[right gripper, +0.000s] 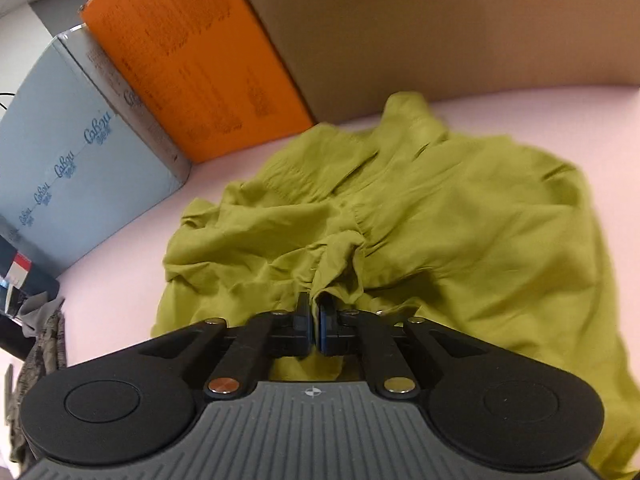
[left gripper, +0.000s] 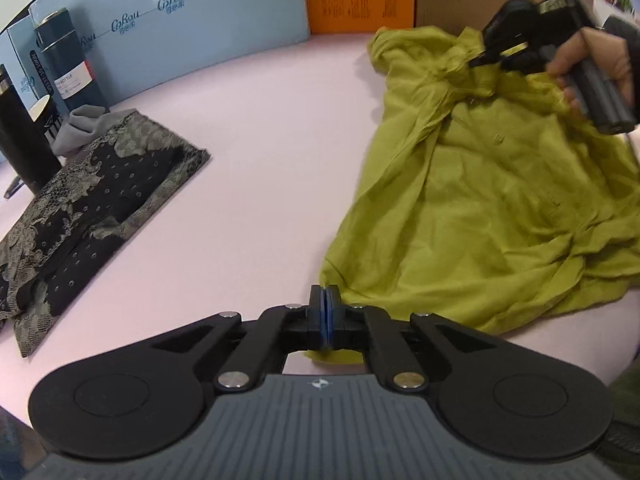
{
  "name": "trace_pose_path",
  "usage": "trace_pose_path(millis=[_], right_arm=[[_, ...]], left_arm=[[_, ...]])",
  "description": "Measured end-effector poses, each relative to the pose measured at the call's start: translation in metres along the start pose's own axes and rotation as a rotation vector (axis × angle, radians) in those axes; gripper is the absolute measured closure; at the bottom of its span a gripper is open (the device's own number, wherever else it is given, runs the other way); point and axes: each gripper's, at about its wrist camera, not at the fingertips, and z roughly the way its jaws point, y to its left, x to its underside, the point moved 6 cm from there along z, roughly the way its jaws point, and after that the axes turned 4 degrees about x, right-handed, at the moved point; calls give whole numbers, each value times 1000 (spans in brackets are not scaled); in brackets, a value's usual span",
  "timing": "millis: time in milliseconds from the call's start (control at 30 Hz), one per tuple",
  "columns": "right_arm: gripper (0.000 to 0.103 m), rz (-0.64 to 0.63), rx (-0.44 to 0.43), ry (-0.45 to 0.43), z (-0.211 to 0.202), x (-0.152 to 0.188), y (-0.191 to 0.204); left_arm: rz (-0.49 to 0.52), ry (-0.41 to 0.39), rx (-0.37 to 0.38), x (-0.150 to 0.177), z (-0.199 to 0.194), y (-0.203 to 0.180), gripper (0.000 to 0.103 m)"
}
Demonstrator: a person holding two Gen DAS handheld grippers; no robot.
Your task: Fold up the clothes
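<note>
An olive-green shirt [left gripper: 492, 196] lies crumpled on the pink table [left gripper: 260, 160], at the right in the left wrist view. My left gripper [left gripper: 325, 292] is shut on the shirt's near-left hem corner. My right gripper [left gripper: 478, 60], held by a hand, is shut on a bunched fold near the shirt's far end. In the right wrist view the right gripper [right gripper: 315, 300] pinches a raised fold of the green shirt [right gripper: 440, 232], which fills the middle and right.
A folded black and grey lace garment [left gripper: 92, 208] lies at the left with a grey cloth [left gripper: 86, 126] behind it. Dark bottles [left gripper: 68, 60] stand at far left. A light blue box [left gripper: 192, 20], an orange box [right gripper: 192, 60] and a cardboard box [right gripper: 420, 28] line the back.
</note>
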Motion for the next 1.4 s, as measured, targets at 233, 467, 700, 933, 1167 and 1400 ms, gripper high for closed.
trace_pose_path(millis=[233,467,700,933,1167,1400], right_arm=[[98,56,-432,-133,-38,-34,39],[94,95,-30,1,21,-15,-40],[85,-52,-98,-28,15,-19,-22],[96,-109,-186,-109,-1,-49,4],[88,-69,-24,-8,38,-47,-34],[53,-63,-88,-44,16,-40,-39]], left_arm=[[-42,-97,80,-7,-54,3,102],[22,-56,111,-2,-51,-20,101],[88,-60,160,-9,-50,-42,101],[137,-152,309,-34,-85,-58,101],[246,-99,402,-29,-76,-88,96],[192,-93,51,-9,-51,-30,59]])
